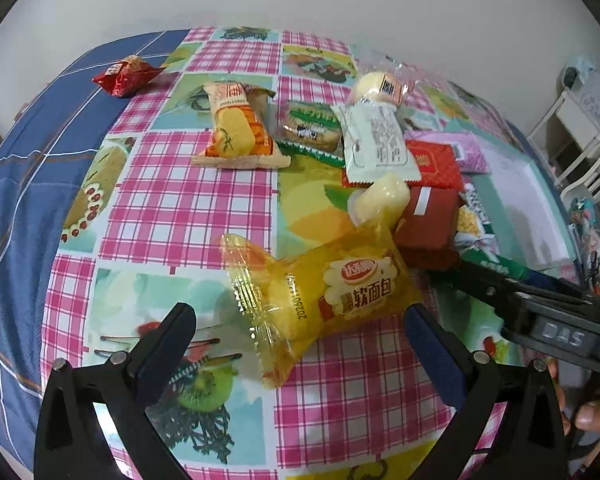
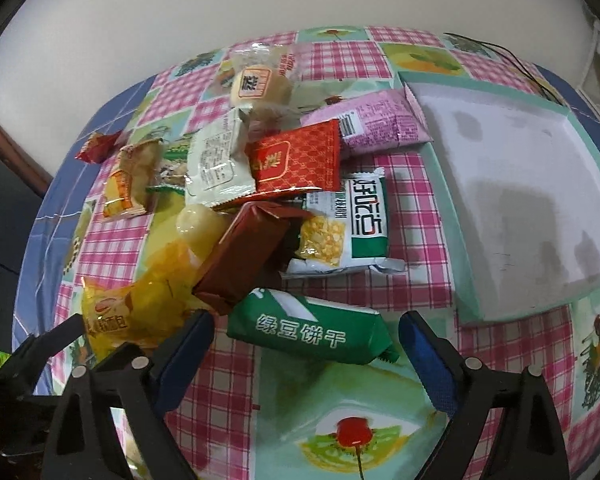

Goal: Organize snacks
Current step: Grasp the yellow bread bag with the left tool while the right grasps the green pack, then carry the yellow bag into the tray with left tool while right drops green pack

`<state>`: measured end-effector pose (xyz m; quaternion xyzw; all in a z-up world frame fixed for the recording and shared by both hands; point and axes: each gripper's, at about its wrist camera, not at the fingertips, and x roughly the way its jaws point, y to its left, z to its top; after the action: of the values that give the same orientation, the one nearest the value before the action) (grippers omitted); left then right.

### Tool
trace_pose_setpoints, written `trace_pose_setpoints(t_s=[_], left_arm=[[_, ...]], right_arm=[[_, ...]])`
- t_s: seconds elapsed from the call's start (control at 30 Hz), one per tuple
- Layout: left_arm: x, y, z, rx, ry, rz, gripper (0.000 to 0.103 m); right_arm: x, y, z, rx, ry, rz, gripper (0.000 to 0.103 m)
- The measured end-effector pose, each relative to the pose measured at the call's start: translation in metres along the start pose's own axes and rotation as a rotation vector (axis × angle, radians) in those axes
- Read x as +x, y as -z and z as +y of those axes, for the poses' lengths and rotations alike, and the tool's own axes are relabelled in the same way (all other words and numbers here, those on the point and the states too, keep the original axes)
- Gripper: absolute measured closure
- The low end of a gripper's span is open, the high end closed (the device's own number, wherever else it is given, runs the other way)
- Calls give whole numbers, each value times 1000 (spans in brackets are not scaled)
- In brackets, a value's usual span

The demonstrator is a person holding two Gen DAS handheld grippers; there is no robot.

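While both grippers stand wide open and hold nothing, the left gripper straddles the yellow bread packet low in its frame, the right gripper flanks the green biscuit packet, and the pale tray on the tabletop lies bare at upper right.

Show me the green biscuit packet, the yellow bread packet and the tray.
green biscuit packet (image 2: 306, 330), right wrist view, white lettering
yellow bread packet (image 1: 332, 296), left wrist view, printed label
tray (image 2: 512, 200), right wrist view, bare white floor
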<state>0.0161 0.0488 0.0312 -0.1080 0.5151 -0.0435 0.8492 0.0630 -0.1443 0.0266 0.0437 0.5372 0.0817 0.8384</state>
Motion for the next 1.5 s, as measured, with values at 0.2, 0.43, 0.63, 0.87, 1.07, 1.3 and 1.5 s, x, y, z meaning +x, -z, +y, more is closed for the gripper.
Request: trace_pose_setpoints(t_s=[0.2, 0.43, 0.63, 0.87, 1.07, 1.3, 1.5], left_arm=[[-5, -3, 2, -25, 21, -14, 0], [8, -13, -3, -34, 27, 12, 0], [23, -19, -2, -62, 27, 42, 0], [26, -20, 1, -83, 34, 38, 8], [22, -19, 2, -79, 45, 22, 18], [16, -14, 2, -84, 74, 20, 32], [10, -12, 2, -93, 79, 22, 43]], right_arm=[[8, 3, -6, 28, -15, 46, 26], [5, 3, -10, 24, 1, 44, 28], [2, 4, -11, 10, 13, 50, 29], [3, 2, -9, 13, 21, 57, 29], [2, 2, -9, 11, 22, 59, 29], [-4, 2, -9, 13, 14, 43, 30], [-13, -1, -11, 28, -5, 25, 30]])
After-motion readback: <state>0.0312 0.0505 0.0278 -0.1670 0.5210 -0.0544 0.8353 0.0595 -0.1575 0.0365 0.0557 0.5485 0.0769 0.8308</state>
